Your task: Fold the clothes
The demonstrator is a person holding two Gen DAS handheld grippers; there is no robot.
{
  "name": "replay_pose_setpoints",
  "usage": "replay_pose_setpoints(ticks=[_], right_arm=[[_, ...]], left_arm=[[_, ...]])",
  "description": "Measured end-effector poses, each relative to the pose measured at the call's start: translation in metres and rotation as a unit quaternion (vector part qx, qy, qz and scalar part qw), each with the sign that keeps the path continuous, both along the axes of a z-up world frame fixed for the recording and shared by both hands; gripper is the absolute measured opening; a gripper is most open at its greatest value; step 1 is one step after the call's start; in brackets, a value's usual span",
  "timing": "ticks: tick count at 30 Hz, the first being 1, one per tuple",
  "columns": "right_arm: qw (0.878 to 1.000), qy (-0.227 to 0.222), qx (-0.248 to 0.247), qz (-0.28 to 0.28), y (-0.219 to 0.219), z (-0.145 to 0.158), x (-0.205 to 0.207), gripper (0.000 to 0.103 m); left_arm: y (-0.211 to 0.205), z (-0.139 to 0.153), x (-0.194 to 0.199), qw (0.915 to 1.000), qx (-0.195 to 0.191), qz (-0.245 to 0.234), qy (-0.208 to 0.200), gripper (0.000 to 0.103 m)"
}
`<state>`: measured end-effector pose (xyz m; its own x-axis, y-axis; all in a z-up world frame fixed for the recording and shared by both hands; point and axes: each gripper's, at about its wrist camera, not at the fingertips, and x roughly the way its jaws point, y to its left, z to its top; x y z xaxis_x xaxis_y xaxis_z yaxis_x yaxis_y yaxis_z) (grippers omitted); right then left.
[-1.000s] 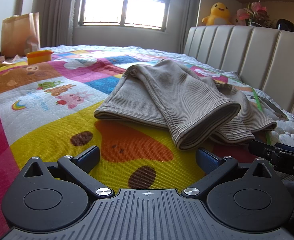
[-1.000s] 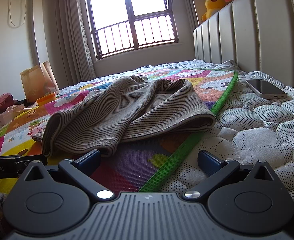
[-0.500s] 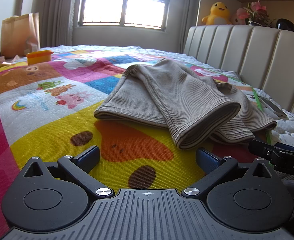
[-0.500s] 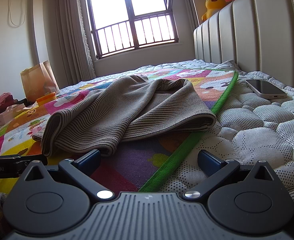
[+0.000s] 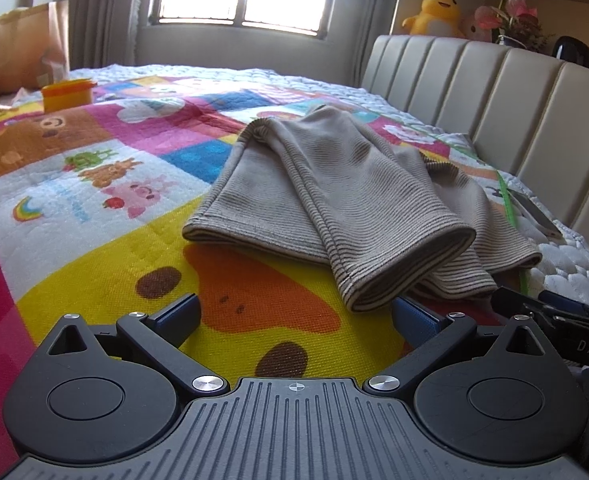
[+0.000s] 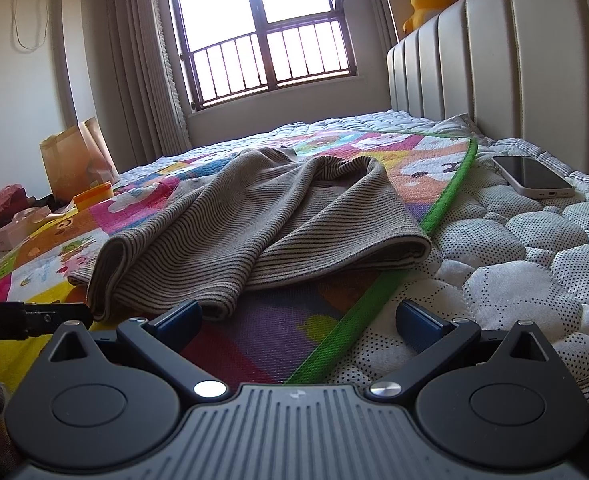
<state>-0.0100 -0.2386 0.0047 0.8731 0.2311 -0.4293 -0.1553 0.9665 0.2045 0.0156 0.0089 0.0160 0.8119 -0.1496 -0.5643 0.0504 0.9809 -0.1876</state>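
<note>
A tan ribbed garment [image 5: 334, 200] lies loosely folded on a colourful cartoon play mat [image 5: 94, 184] spread over the bed. In the right wrist view the same garment [image 6: 254, 232] reaches the mat's green border [image 6: 446, 200]. My left gripper [image 5: 296, 316] stands open just short of the garment's near hem, low over the mat, with nothing between its blue pads. The right gripper [image 6: 298, 316] is open too, its left pad close to the folded near edge, holding nothing. Each gripper's black body shows at the edge of the other's view.
A phone [image 6: 532, 176] lies on the white quilted mattress [image 6: 534, 272] by the padded headboard [image 6: 514, 60]. A brown paper bag [image 5: 26, 44] and an orange tub [image 5: 67, 94] sit at the mat's far left. A yellow plush duck [image 5: 434, 14] and flowers top the headboard shelf.
</note>
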Motion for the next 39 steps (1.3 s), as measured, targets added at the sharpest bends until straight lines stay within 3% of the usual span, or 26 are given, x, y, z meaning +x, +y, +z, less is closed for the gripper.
replay_pose_setpoints(ticks=[8,16,24,29,32,36,39], right_arm=[[0.999,-0.002,-0.039,-0.006,-0.010,0.026,0.009,0.103],[0.998,-0.006,-0.040,-0.042,-0.014,0.046,0.036,0.103],[1.000,-0.002,-0.010,-0.030,0.000,0.056,0.073,0.103],[0.999,0.012,0.035,-0.007,0.004,0.055,0.115,0.103],[0.999,0.019,0.047,-0.021,0.001,0.041,0.144,0.103],[0.997,0.042,0.064,-0.032,-0.005,0.014,0.165,0.103],[0.994,0.031,0.097,-0.024,-0.015,0.008,0.161,0.103]], left_arm=[[0.000,0.032,0.024,0.9992,-0.002,-0.030,-0.027,0.103],[0.008,0.040,0.059,0.9977,-0.018,-0.057,-0.032,0.103],[0.023,0.042,0.104,0.9928,-0.056,-0.105,-0.018,0.103],[0.031,0.033,0.149,0.9765,-0.152,-0.148,0.035,0.103],[0.034,0.012,0.180,0.9695,-0.188,-0.120,0.102,0.103],[0.041,-0.001,0.192,0.9572,-0.230,-0.127,0.122,0.103],[0.042,-0.006,0.202,0.9307,-0.291,-0.163,0.151,0.103]])
